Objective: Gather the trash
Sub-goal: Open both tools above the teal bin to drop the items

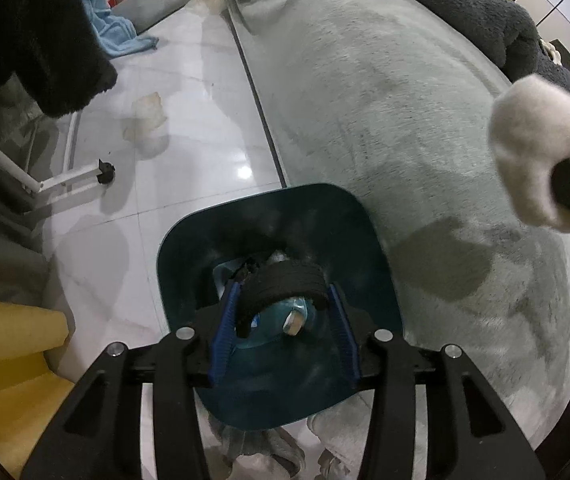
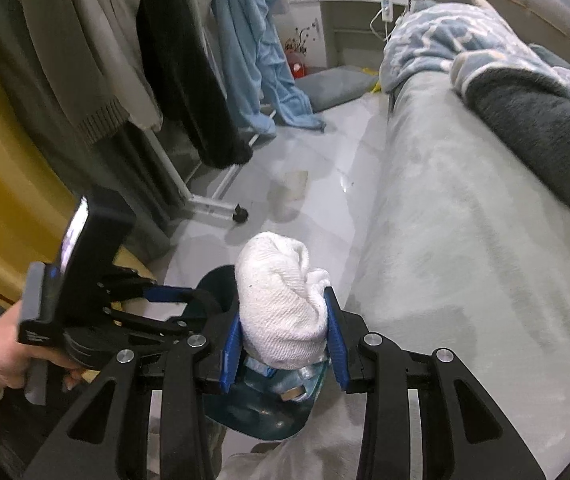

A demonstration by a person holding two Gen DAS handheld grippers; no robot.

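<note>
A dark teal bin [image 1: 181,264] stands on the tiled floor right under both grippers, with a clear plastic bottle [image 1: 287,316] lying inside it. My left gripper [image 1: 285,292] points down into the bin, shut on a black ribbed roll of fabric [image 1: 281,284] that spans its blue pads. In the right wrist view a hand holds this left gripper [image 2: 193,300] at the rim of the bin [image 2: 253,420]. My right gripper [image 2: 283,320] is shut on a rolled white cloth [image 2: 277,296], just above the bin and the bottle [image 2: 297,380]. The left wrist view shows the same white cloth [image 1: 541,148] at the right.
A grey fleece-covered bed [image 1: 405,120] with dark and blue blankets fills the right side. To the left stand a white clothes rack on castors [image 1: 105,172], hanging garments and a yellow surface [image 1: 5,360]. A brownish stain [image 1: 147,114] marks the floor. Crumpled cloths [image 1: 253,452] lie under the bin.
</note>
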